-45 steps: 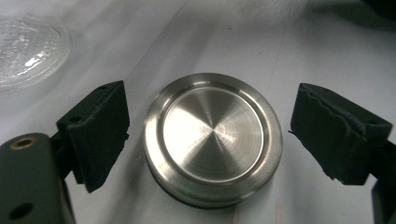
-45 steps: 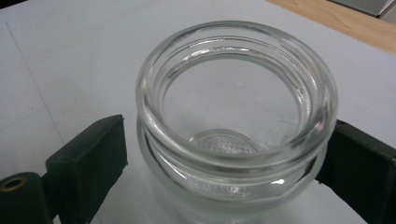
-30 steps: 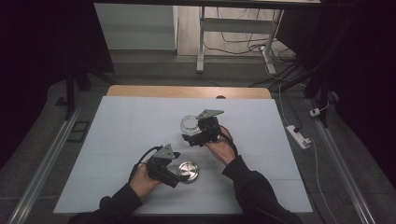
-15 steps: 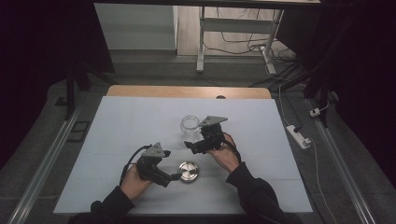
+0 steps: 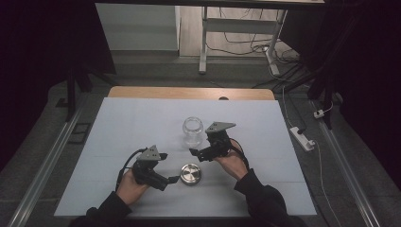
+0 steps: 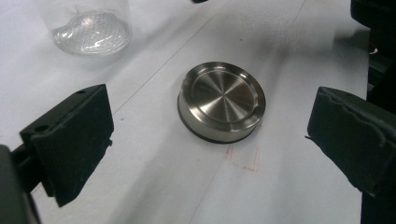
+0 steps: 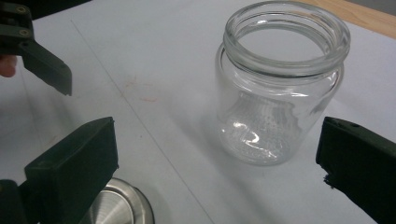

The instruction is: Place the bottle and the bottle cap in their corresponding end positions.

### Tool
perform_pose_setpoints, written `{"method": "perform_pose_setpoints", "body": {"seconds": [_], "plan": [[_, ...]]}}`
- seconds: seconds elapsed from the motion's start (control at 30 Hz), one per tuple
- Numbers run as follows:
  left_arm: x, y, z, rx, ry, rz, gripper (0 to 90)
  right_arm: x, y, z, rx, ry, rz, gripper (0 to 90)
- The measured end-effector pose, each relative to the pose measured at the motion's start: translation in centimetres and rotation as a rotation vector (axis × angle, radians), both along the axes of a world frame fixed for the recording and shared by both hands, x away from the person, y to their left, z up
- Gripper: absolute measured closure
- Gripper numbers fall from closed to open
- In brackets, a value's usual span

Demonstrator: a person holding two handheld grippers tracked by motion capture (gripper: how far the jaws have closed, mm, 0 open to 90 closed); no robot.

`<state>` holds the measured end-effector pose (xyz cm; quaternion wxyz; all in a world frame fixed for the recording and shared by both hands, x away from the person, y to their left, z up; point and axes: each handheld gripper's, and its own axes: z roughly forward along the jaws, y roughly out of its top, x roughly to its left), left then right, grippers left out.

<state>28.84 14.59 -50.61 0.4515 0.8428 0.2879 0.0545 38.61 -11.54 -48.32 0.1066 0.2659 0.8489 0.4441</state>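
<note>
A clear glass jar (image 5: 192,131) stands upright and lidless mid-table, large in the right gripper view (image 7: 280,93). Its round metal lid (image 5: 190,173) lies flat nearer the person, centred in the left gripper view (image 6: 221,100). My left gripper (image 5: 171,181) sits just left of the lid, its jaws wide apart after just opening, with the lid ahead of them untouched (image 6: 212,116). My right gripper (image 5: 196,153) hovers between jar and lid, open (image 7: 219,140), the jar standing beyond its right jaw. The left gripper's jaw tip (image 7: 44,63) shows at upper left there.
The white table top (image 5: 118,137) has bare room to the left, right and back. A wooden strip (image 5: 189,92) edges its far side. Cables and a power strip (image 5: 302,138) lie on the floor to the right.
The left gripper has drawn back leftward off the lid, which stays on the table. The right gripper has pulled back from the jar toward the person.
</note>
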Motion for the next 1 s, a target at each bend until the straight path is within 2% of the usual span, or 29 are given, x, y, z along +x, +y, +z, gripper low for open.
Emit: {"method": "perform_pose_setpoints", "body": {"seconds": [0.23, 0.4, 0.73, 1.0], "plan": [[-0.3, 0.5, 0.0, 0.011, 0.014, 0.007, 0.8, -0.9, -0.8, 0.3, 0.017, 0.005, -0.004, 0.0], [-0.5, 0.8, -0.1, 0.031, 0.027, 0.019, 0.5, -1.6, -1.5, 0.4, 0.006, -0.004, -0.008, 0.0], [-1.0, 2.0, -0.2, 0.038, 0.044, 0.058, 0.6, -2.8, -2.8, 0.2, -0.027, -0.046, -0.005, 0.0], [-1.7, 2.9, -0.4, 0.035, 0.048, 0.078, 0.7, -3.5, -3.9, -0.1, -0.036, -0.045, -0.008, 0.0]]}}
